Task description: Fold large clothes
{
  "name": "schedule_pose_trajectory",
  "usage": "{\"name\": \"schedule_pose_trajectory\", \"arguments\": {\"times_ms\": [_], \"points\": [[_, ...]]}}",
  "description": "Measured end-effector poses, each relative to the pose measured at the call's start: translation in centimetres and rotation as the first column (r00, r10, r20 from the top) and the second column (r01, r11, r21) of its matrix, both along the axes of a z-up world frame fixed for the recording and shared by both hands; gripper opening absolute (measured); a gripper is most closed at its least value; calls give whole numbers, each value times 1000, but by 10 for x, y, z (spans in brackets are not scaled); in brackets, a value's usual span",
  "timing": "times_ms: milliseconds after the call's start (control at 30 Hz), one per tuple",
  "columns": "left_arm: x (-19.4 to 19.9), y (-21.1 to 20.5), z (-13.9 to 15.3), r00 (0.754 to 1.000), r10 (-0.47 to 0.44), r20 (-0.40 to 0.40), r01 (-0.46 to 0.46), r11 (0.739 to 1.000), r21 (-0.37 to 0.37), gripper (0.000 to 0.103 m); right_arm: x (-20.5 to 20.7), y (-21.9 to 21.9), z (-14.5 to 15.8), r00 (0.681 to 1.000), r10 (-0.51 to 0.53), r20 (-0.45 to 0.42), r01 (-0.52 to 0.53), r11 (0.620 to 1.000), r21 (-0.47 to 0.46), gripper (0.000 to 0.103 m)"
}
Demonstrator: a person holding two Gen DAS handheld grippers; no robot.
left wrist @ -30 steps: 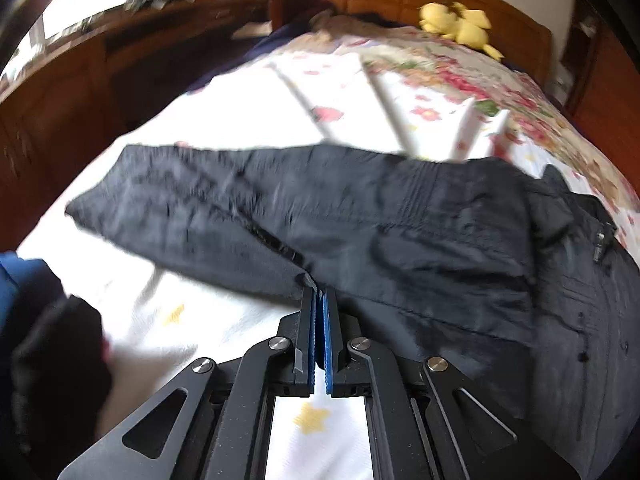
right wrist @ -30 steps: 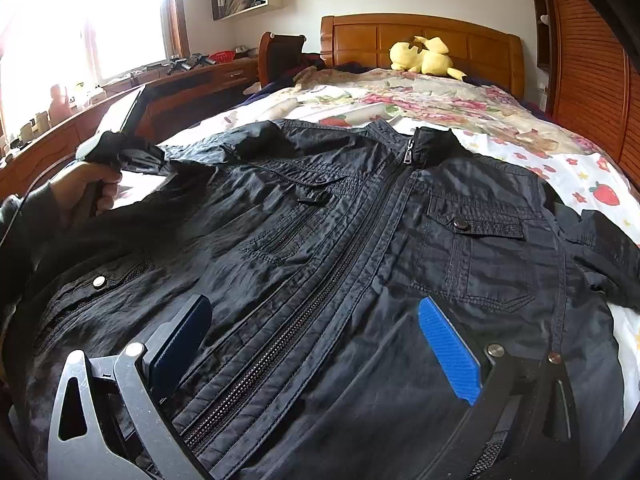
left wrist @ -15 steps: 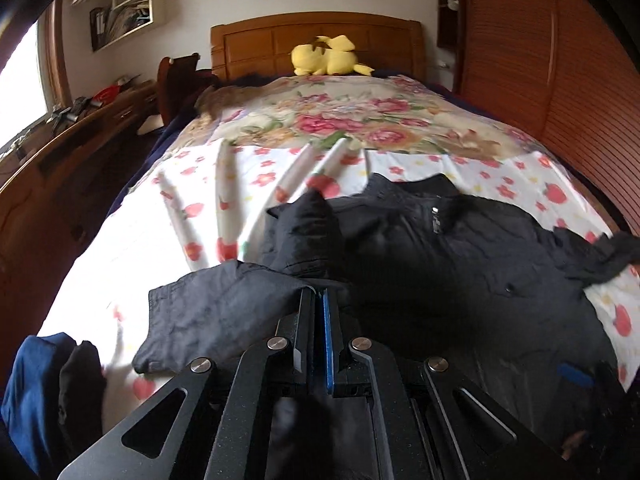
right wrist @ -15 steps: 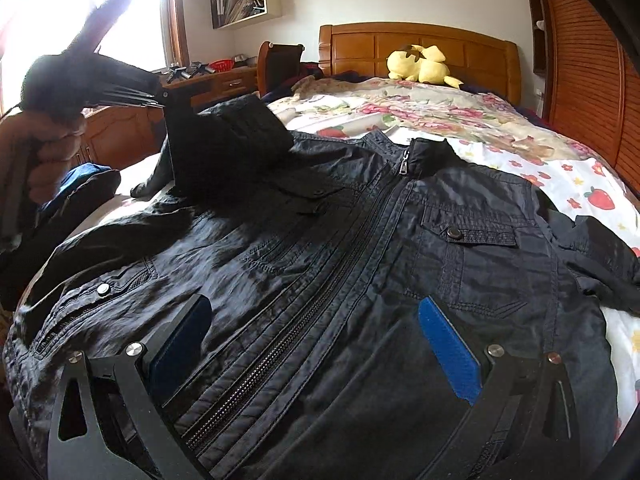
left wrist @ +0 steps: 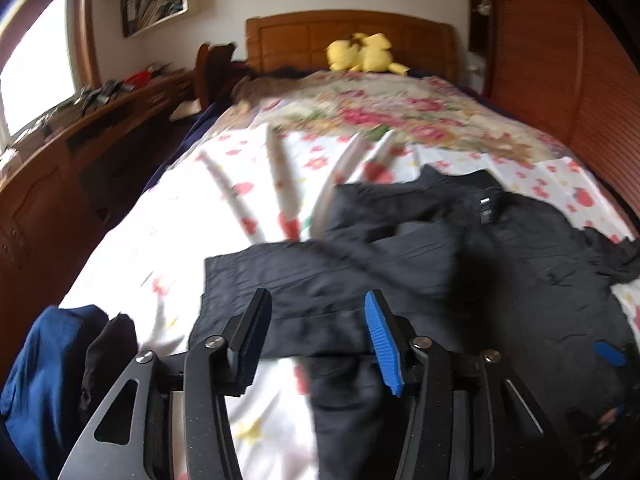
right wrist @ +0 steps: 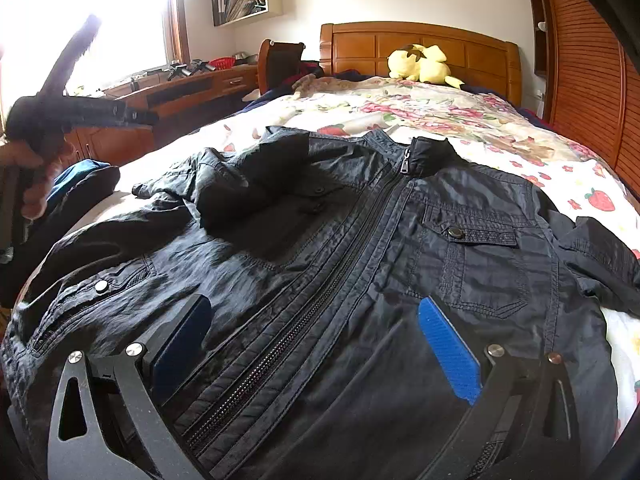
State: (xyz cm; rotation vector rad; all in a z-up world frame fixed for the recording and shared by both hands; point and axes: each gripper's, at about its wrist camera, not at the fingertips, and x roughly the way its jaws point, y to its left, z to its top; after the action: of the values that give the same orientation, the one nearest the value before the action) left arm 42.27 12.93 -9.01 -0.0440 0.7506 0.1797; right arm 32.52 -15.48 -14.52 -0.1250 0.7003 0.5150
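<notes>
Your black jacket (right wrist: 400, 264) lies front up on the bed (right wrist: 440, 116), zipped, with its collar toward the wooden headboard (right wrist: 420, 46). The sleeve (left wrist: 320, 276) on your left side is folded in across the chest, its cuff end pointing out toward the left edge of the bed. The other sleeve (right wrist: 600, 256) trails off to the right, rumpled on the strawberry-print sheet.

Your left gripper (left wrist: 316, 316) hangs above that folded sleeve, and its jaws are opening. In the left wrist view the sleeve shows in the gap behind the fingers, but the pads do not press on it and nothing is held. The blue pad (left wrist: 382, 344) faces inward on the right finger; the left finger (left wrist: 252, 332) is dark. The picture is blurred, so you cannot make out whether the fingertips touch the cloth.

Your right gripper (right wrist: 316, 340) sits low over the bottom of the jacket with its jaws spread wide, one finger on each side of the zipper (right wrist: 304, 312). The cloth lies flat between and under them, not pinched.

In the right wrist view your left hand (right wrist: 28, 168) shows at the far left, raised beside the bed with its tool. A blue and dark bundle of clothes (left wrist: 60, 360) sits at the bed's near left corner. A yellow plush toy (right wrist: 424, 64) rests against the headboard, and a long wooden desk (right wrist: 188, 88) runs under the window.
</notes>
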Motion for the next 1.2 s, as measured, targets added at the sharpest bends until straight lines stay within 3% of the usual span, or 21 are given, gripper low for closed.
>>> {"name": "schedule_pose_trajectory", "arguments": {"times_ms": [333,500,700,833,967,1200], "points": [[26,75,-83,973,171,-154,-180,982,-48,62,1,3,-5,1000,6,-11,-6,1000,-13,103],[38,92,-100,970,181,-164,-199,974,-107,69,4,4,-7,1000,9,-24,-9,1000,-12,103],[50,89,-104,973,171,-156,-188,977,-98,68,5,3,-9,999,10,-32,-10,1000,-9,103],[45,88,-98,981,128,-147,-146,982,-119,15,5,3,-9,999,10,-33,-10,1000,-7,103],[37,61,-67,987,124,-101,-123,992,18,11,3,1,-8,1000,8,-27,-8,1000,0,103],[9,-9,13,999,6,48,-9,999,48,11,-9,-5,8,1000,10,8,-10,1000,10,103]]}}
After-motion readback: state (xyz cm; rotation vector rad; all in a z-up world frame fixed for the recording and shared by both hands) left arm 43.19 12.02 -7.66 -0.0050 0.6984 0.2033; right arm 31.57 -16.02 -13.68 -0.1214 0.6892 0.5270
